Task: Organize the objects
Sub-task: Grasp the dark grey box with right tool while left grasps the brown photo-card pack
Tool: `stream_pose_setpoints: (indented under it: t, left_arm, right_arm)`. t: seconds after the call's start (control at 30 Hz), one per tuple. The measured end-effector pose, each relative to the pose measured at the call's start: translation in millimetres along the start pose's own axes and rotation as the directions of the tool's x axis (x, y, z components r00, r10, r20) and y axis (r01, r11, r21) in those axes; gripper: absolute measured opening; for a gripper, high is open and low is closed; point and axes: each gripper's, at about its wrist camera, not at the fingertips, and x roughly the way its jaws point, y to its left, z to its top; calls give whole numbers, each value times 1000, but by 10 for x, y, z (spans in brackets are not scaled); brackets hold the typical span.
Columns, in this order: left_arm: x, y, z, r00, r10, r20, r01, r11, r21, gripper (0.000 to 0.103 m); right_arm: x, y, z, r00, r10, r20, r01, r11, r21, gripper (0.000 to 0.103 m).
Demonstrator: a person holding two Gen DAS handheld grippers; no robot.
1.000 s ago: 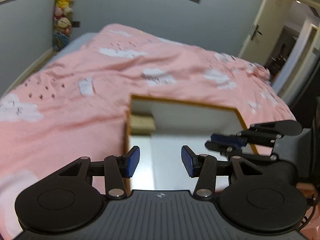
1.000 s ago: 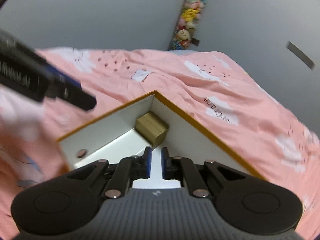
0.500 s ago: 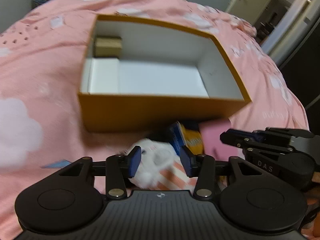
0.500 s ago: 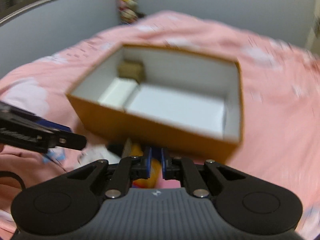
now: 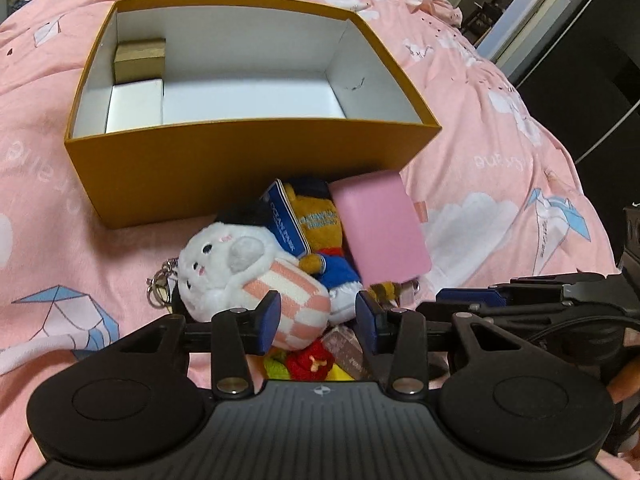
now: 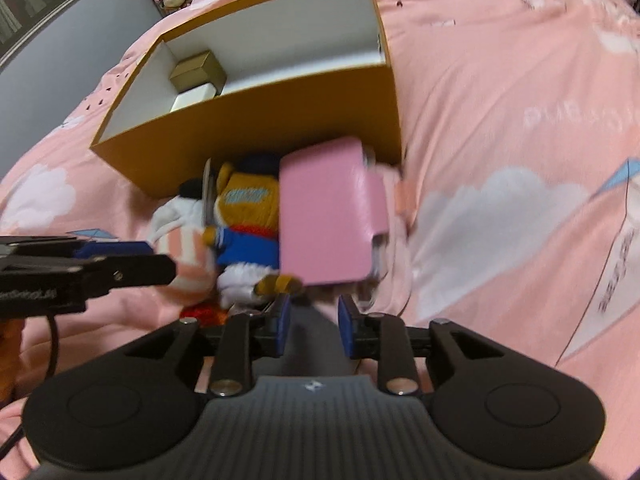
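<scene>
An open mustard-yellow cardboard box with a white interior (image 5: 248,168) is sitting on the pink cloud-print bed cover (image 5: 500,152). Inside, at its far left corner, a small gold box (image 5: 140,60) is standing behind a white box (image 5: 134,106). Just beside the box's near wall, a white plush keychain toy in pink stripes (image 5: 248,272), an orange-and-blue plush bear (image 5: 324,236) and a flat pink case (image 5: 382,228) are lying heaped together. The left claw (image 5: 316,316) is hovering over the heap, fingers apart, gripping nothing. The right claw (image 6: 312,322) is standing parted near the pink case's edge.
</scene>
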Motion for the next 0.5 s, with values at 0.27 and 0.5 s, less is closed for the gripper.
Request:
stream_pose_setpoints:
  t: [0.27, 0.5]
  left_arm:
    - [28, -74, -142, 996, 31, -80, -29, 999, 25, 44]
    - [28, -108, -170, 995, 53, -88, -49, 998, 44, 43]
  right_arm:
    - [-74, 288, -187, 992, 84, -91, -95, 987, -127, 57]
    - [178, 407, -276, 990, -16, -141, -13, 979, -202, 69]
